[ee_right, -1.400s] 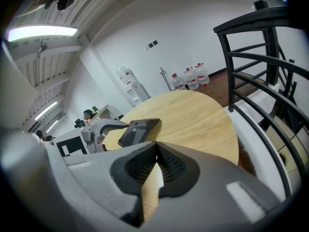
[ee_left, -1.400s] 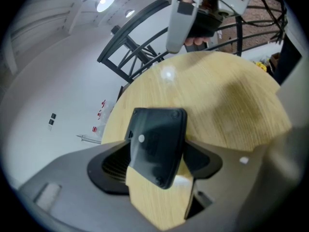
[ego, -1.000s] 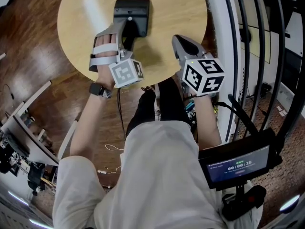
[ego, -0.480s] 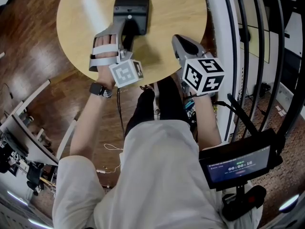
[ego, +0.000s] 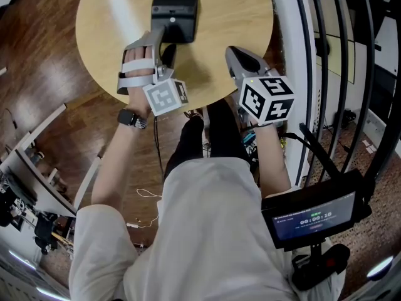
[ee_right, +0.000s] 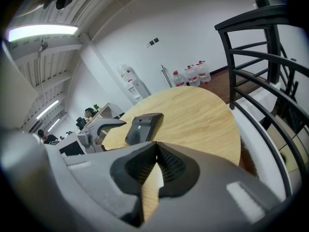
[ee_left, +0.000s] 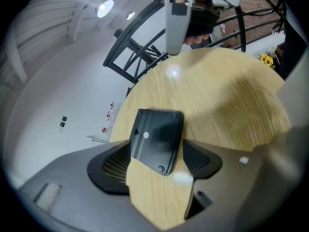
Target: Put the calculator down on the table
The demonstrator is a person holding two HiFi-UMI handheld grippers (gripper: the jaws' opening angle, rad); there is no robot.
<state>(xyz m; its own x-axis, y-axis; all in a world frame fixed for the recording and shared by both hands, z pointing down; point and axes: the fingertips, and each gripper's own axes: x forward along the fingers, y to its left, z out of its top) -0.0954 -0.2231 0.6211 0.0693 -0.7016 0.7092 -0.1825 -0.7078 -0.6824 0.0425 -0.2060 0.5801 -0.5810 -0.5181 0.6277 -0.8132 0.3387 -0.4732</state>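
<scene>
1. We see the calculator (ego: 175, 16) lying flat on the round wooden bench (ego: 238, 11), with its black back facing up.
2. The left gripper (ee_left: 158, 162) has its jaws spread wide. The calculator's near end lies between them, and we cannot tell whether the pads touch it.
3. The right gripper (ee_right: 155, 146) hovers to the calculator's right, well apart from it, with its jaw tips pressed together on nothing.
4. Far from the calculator, by the person's right side, a small screen (ego: 311, 215) shows 00:00:16.

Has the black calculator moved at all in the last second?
Yes, the calculator has shifted slightly toward the far edge of the table.
</scene>
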